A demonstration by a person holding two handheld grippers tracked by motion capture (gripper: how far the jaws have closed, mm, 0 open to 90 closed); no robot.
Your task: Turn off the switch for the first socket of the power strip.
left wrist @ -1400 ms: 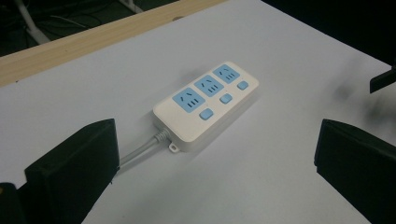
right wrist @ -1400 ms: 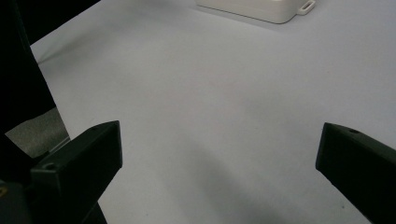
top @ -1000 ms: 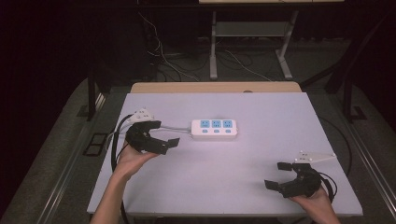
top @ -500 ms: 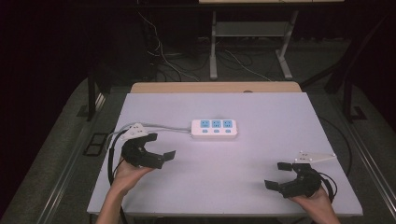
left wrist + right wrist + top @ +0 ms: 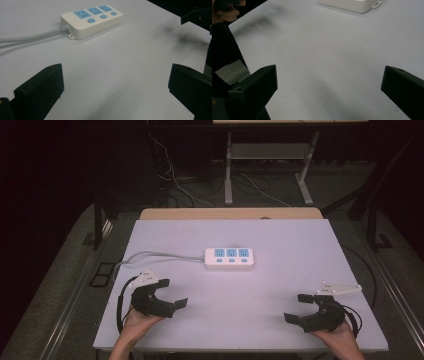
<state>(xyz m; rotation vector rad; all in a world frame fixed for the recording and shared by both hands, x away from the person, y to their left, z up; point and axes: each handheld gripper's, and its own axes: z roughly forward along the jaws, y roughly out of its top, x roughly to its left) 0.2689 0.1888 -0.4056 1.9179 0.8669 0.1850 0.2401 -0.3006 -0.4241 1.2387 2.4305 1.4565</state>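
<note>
In the high view, my left gripper sits at lower left of the frame and my right gripper at lower right, both over the white table near its front edge, jaws spread wide and holding nothing. The power strip lies at centre frame, well apart from both, above and between them. In the left gripper view it appears at upper centre: a white body with three blue sockets, three blue buttons, and a grey cord running off the left edge. In the right gripper view, one end of it shows at the top edge.
</note>
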